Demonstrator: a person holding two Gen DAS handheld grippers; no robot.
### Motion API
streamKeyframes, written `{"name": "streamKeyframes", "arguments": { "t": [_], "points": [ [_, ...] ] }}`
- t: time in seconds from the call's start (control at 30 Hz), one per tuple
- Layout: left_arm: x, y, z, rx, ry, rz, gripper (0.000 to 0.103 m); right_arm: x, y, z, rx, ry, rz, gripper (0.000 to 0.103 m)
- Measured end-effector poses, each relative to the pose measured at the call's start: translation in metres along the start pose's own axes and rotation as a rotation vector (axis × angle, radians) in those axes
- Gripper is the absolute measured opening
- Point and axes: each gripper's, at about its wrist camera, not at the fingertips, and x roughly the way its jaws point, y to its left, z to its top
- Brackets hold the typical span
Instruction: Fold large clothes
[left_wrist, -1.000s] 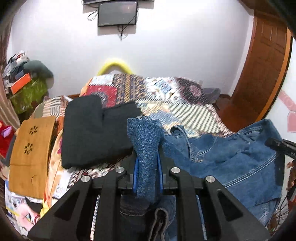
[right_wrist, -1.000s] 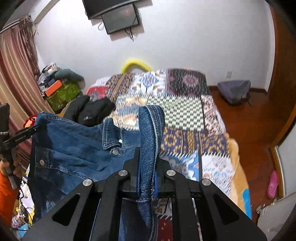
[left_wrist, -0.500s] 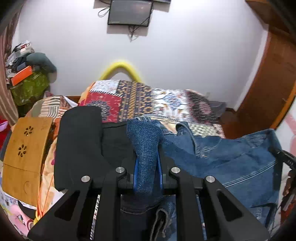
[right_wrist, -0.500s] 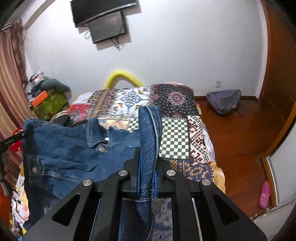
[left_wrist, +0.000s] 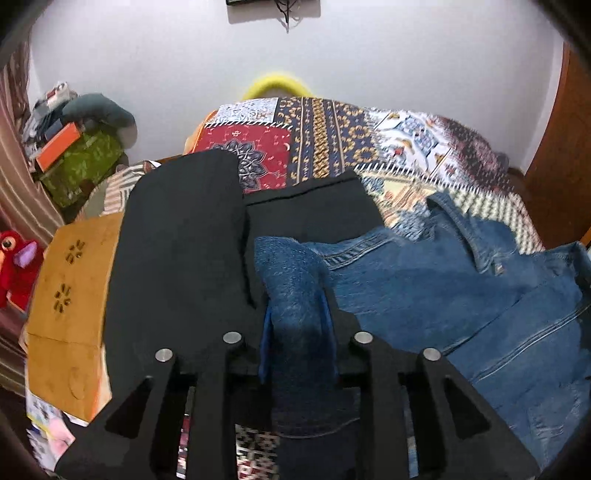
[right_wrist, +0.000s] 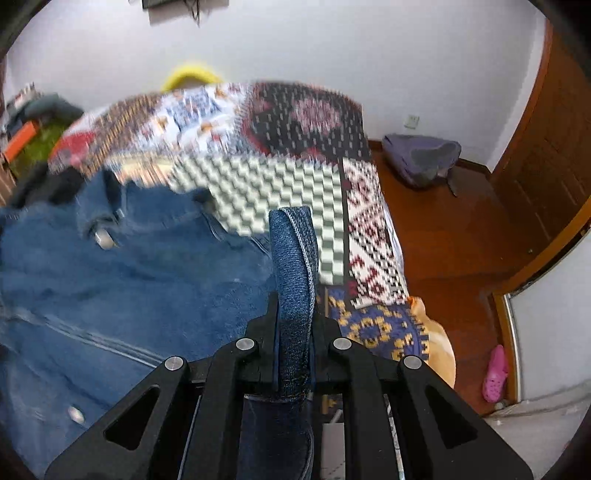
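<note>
1. Left wrist view: the left gripper (left_wrist: 297, 332) sits low in the centre of the frame, its jaws clamped on a bunched fold of the denim jacket (left_wrist: 461, 295). The rest of the jacket spreads out to the right over the patchwork bedspread (left_wrist: 332, 133). A black garment (left_wrist: 177, 251) lies just left of the gripper, touching or nearly touching the denim, with a wooden board (left_wrist: 62, 314) further left. I reckon the jacket edge could land on that black garment or drag it along, because the two sit so close together.

2. Right wrist view: the right gripper (right_wrist: 293, 332) is clamped on a narrow upright strip of denim at lower centre. The jacket (right_wrist: 129, 288) fills the left half, its collar and a metal button (right_wrist: 103, 238) at middle left. The bedspread's edge (right_wrist: 373, 266) runs down right of centre, with the wooden floor (right_wrist: 461, 240) beyond it. The picture is blurred. The risk I see is cloth sliding off that edge, or the thin strip slipping out under the jacket's weight, leaving a crooked fold.
</note>
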Motion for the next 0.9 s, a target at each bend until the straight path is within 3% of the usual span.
{"name": "streamKeyframes", "arguments": {
  "t": [0.13,0.23,0.53,0.63,0.77,0.9],
  "points": [
    [-0.006,-0.003,-0.008,0.062,0.004,0.039,0.037,-0.007,-0.001,-0.007,-0.027,0.014,-0.044,0.013],
    [-0.017,-0.005,-0.012,0.083,0.005,0.051,0.052,-0.025,-0.004,-0.010,-0.022,0.010,-0.051,0.013],
    [-0.072,-0.004,-0.030,0.090,-0.015,0.033,0.070,-0.115,0.010,-0.034,-0.076,-0.052,0.024,0.015],
    [-0.092,-0.001,-0.042,0.083,-0.022,0.017,0.075,-0.144,0.021,-0.049,-0.102,-0.072,0.062,0.024],
    [-0.115,0.002,-0.063,0.082,-0.006,-0.024,0.078,-0.180,0.028,-0.073,-0.093,-0.139,0.082,0.058],
    [-0.134,0.005,-0.091,0.088,0.013,-0.057,0.080,-0.199,0.035,-0.096,-0.091,-0.156,0.098,0.060]
  ]
}}
